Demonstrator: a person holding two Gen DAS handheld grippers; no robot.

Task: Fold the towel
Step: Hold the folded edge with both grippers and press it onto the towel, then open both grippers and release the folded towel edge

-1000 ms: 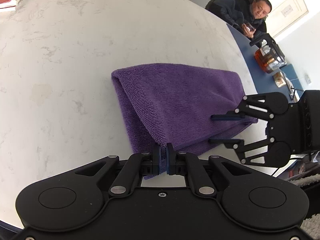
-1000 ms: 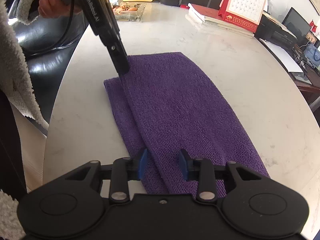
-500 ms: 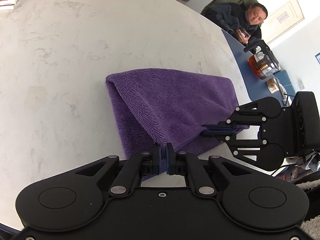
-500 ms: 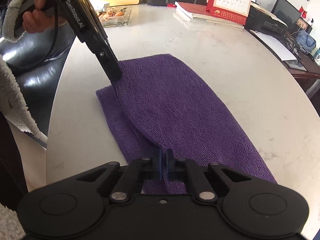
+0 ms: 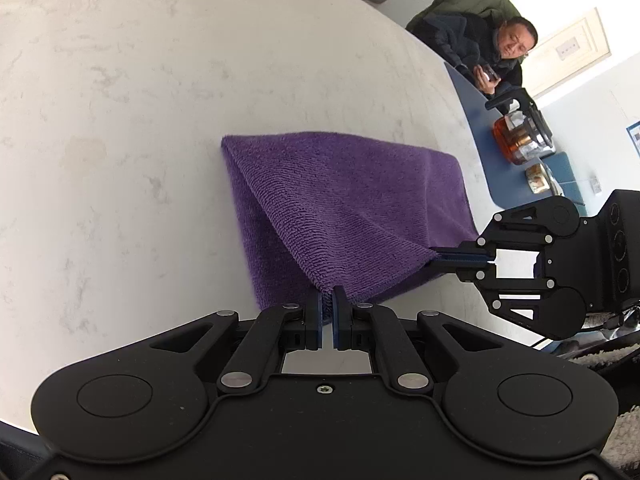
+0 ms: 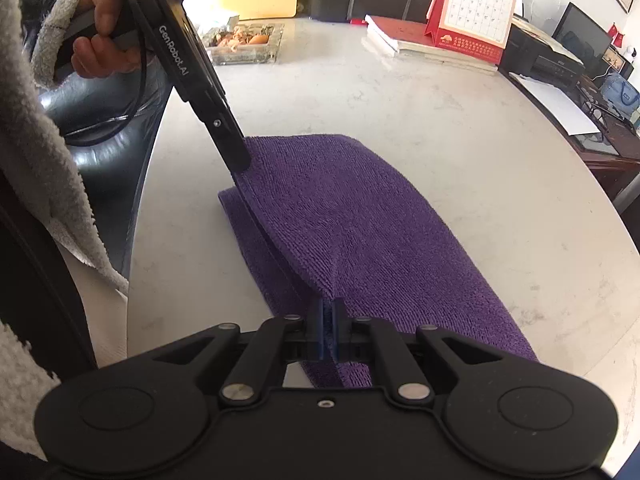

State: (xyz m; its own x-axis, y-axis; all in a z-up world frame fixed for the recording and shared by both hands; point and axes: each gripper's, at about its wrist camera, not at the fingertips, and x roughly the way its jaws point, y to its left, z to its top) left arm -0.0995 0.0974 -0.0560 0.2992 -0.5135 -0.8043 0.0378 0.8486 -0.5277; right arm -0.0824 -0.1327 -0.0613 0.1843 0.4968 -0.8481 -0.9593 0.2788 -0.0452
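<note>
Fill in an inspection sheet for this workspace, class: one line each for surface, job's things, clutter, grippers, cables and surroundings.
Surface: pale marble-look table, bare around the cloth.
Job's things: purple towel, already doubled over, its upper layer lifted along the near edge.
Clutter: desk calendar on books, glass dish of scraps, all at the far end.
Grippers: left gripper jaws shut on one near towel corner; right gripper jaws shut on the other.
Cables: black cable hanging from the left handle.
Surroundings: black chair, printer, seated person, glass teapot.
</note>
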